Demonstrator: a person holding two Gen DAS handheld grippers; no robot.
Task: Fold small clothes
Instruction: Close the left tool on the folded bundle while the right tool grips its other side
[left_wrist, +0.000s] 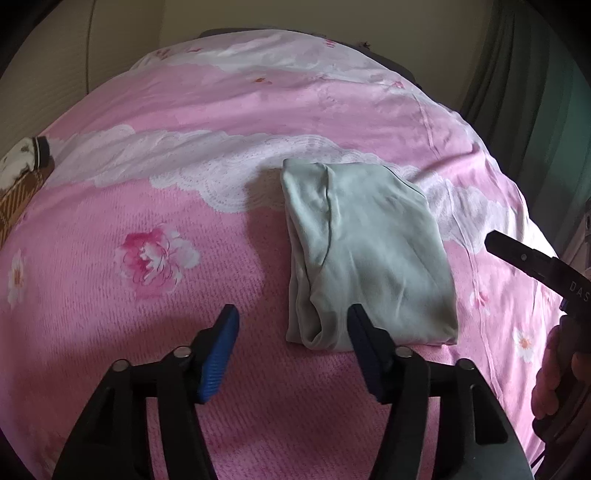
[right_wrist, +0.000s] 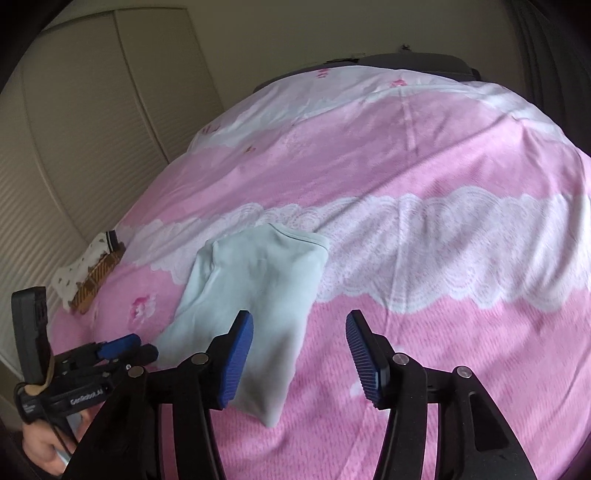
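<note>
A pale green small garment (left_wrist: 365, 251) lies folded into a narrow rectangle on the pink bed cover (left_wrist: 147, 206). It also shows in the right wrist view (right_wrist: 251, 295). My left gripper (left_wrist: 293, 321) is open and empty, just in front of the garment's near edge, its right finger over the near left corner. My right gripper (right_wrist: 300, 328) is open and empty, above the cover by the garment's near right side. The right gripper also shows at the right edge of the left wrist view (left_wrist: 495, 243). The left gripper shows in the right wrist view (right_wrist: 136, 345).
A brown and white patterned cloth (left_wrist: 18, 177) lies at the bed's left edge, also seen in the right wrist view (right_wrist: 88, 280). A beige wardrobe (right_wrist: 74, 147) stands left of the bed. Dark green curtains (left_wrist: 535, 92) hang at the right.
</note>
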